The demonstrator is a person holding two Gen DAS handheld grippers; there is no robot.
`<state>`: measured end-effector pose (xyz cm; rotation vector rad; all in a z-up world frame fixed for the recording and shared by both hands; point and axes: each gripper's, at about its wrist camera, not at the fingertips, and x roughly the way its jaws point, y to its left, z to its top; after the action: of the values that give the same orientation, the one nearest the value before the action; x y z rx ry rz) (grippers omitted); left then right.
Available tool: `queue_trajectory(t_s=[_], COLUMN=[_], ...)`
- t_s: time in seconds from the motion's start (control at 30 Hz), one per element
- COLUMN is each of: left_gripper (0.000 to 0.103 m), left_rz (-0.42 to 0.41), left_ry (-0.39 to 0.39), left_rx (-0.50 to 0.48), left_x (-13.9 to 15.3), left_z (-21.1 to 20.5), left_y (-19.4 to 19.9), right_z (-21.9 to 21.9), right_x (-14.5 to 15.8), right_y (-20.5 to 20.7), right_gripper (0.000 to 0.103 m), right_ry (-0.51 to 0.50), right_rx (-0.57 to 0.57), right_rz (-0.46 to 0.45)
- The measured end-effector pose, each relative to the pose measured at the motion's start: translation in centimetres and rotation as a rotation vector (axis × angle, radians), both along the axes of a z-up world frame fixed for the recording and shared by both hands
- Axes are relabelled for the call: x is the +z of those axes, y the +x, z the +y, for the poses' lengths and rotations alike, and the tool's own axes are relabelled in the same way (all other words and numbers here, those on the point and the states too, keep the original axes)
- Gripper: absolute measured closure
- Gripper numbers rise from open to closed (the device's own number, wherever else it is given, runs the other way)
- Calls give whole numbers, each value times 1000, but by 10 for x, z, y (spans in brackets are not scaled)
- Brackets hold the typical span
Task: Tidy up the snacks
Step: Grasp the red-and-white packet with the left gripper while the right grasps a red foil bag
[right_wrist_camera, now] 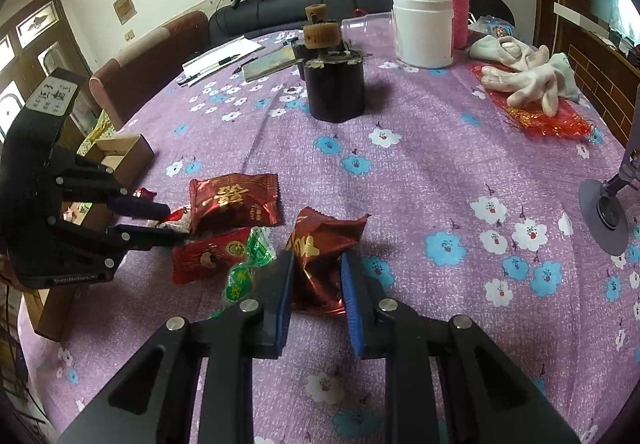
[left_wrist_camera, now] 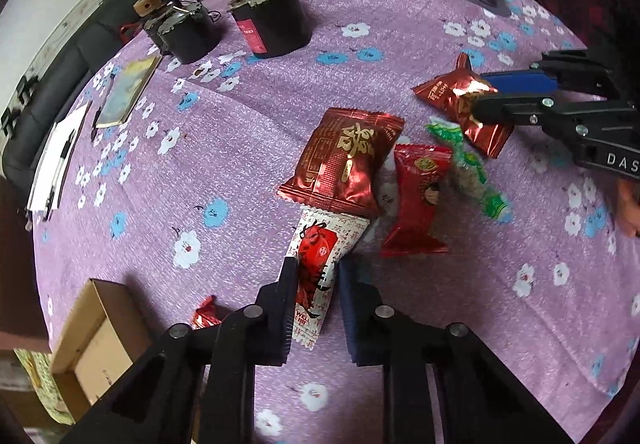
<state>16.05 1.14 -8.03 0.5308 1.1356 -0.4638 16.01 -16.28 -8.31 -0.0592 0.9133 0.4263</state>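
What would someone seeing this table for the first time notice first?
Probably the cluster of shiny red snack packets mid-table on the purple floral tablecloth. The left gripper is shut on a white and red packet at the cluster's near edge, and the right gripper is shut on a dark red packet beside it. Farther back stand two black jars and a white tub.

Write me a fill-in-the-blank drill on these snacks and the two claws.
1. The left claw is shut on a ___ and red packet.
2. The right claw grips a dark ___ foil packet.
3. The green candy lies on the ___ tablecloth.
4. A cardboard ___ sits at the table's edge.

Missing: white; red; purple; box
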Motion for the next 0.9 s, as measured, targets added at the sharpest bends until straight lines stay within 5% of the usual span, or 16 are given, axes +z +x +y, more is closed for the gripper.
queue_trajectory(t_s=[0.63, 0.9], left_gripper=[85, 85], left_rz=[-82, -131], left_ry=[-239, -327], left_rx=[133, 241], left_x=[37, 56], left_z=[13, 49], left_y=[-36, -51], right_z=[1, 16], right_x=[17, 35], right_y=[-16, -29], right_gripper=[81, 81], right_ry=[47, 68], right_rx=[14, 53], right_rz=[-34, -64])
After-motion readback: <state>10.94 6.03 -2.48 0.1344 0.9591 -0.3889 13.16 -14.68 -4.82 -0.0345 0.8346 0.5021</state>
